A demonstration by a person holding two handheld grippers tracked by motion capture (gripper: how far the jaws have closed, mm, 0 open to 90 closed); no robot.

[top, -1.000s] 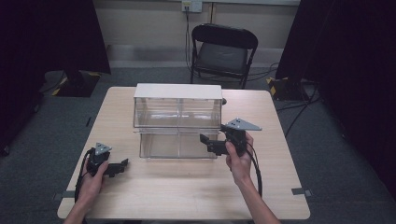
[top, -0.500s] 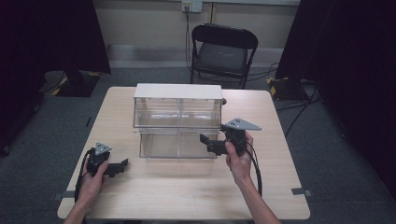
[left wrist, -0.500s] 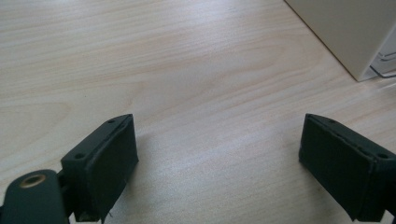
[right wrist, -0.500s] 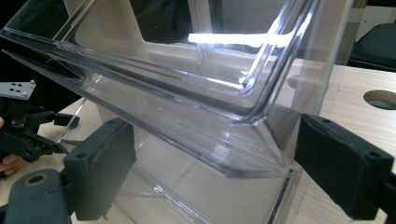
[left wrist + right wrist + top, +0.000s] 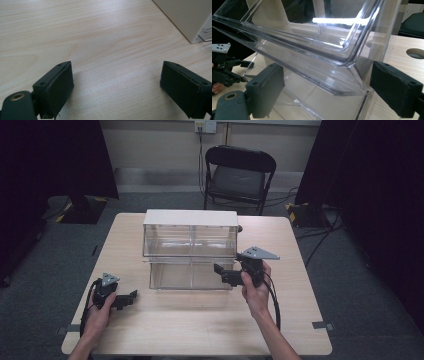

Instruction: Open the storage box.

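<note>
Left claw: the left claw [image 5: 131, 296] sits low over the table [image 5: 200, 330] near its front left corner, held in the left hand [image 5: 97, 307]; its jaws stand wide apart with only bare wood between them in the left gripper view [image 5: 116, 82].
Room at left: open table lies ahead of and around the left claw; the pale side wall of the clear drawer box [image 5: 186, 17] comes in only at the far upper right of that view, well apart from the jaws.
Clear drawer box: the clear drawer box [image 5: 190, 247] stands in the middle of the table toward the back, white-topped, with two clear tiers, the lower one set forward toward the person.
Front edge: a broad strip of bare table runs between the lower tier and the near edge.
Right claw: the right claw [image 5: 220, 270], held in the right hand [image 5: 257, 292], is at the lower tier's right front corner; its jaws stand wide, either side of that clear corner [image 5: 352, 82], and I cannot tell whether they touch it.
Room at right: bare table stretches from the right hand to the right edge.
Behind: a black folding chair [image 5: 239, 175] stands beyond the far edge.
</note>
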